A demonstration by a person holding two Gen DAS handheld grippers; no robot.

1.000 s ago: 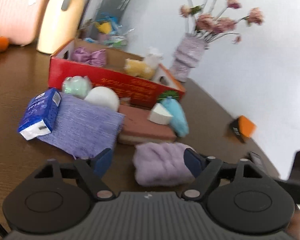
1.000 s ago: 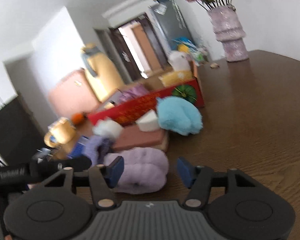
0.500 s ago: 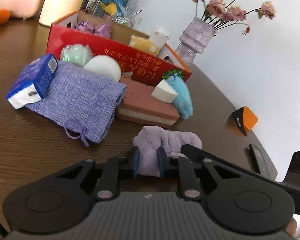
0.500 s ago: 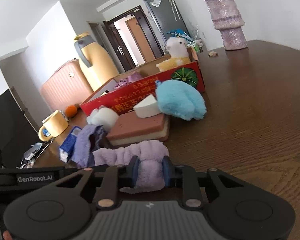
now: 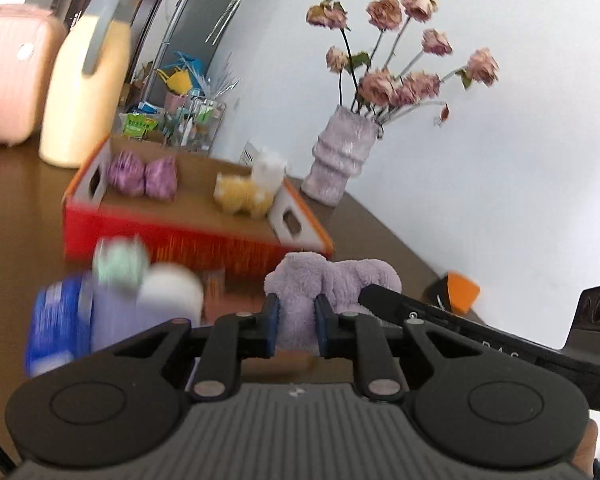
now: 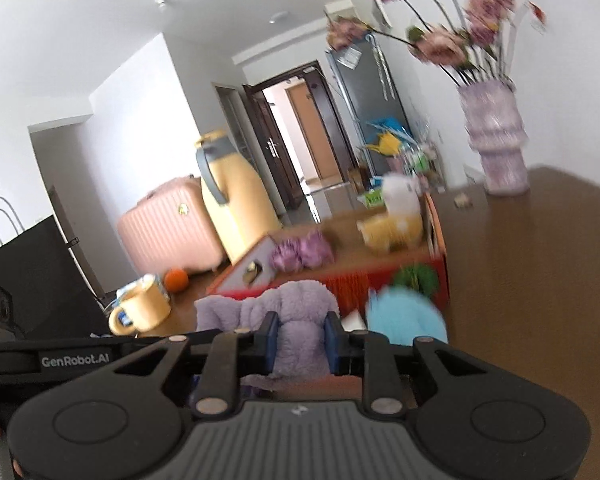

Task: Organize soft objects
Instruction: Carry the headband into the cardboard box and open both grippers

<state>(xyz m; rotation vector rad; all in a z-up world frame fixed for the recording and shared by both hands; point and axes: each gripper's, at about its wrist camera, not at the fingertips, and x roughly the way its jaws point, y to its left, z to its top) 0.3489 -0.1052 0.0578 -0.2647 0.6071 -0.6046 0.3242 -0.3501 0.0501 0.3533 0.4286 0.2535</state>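
Observation:
Both grippers are shut on one fluffy purple cloth [image 5: 324, 280], held above the table. My left gripper [image 5: 296, 326] pinches its left end and my right gripper [image 6: 299, 338] pinches the other end, where the cloth [image 6: 296, 312] bulges above the pads. Behind it stands the red cardboard box [image 5: 180, 240] holding a purple plush [image 5: 144, 174] and a yellow-white plush [image 5: 248, 194]. The box [image 6: 380, 276] shows in the right wrist view too. A blue fluffy item [image 6: 404, 316] lies in front of the box.
A green ball [image 5: 120, 262], a white ball [image 5: 172, 292] and a blue tissue pack [image 5: 56, 328] lie left of the cloth. A flower vase [image 5: 340, 160], a yellow jug [image 5: 84, 92], a yellow mug [image 6: 140, 310], an orange [image 6: 176, 280] and an orange-black block [image 5: 456, 292] stand around.
Both grippers closed on the purple cloth and have lifted it off the table toward the red box. The views are blurred by the motion.

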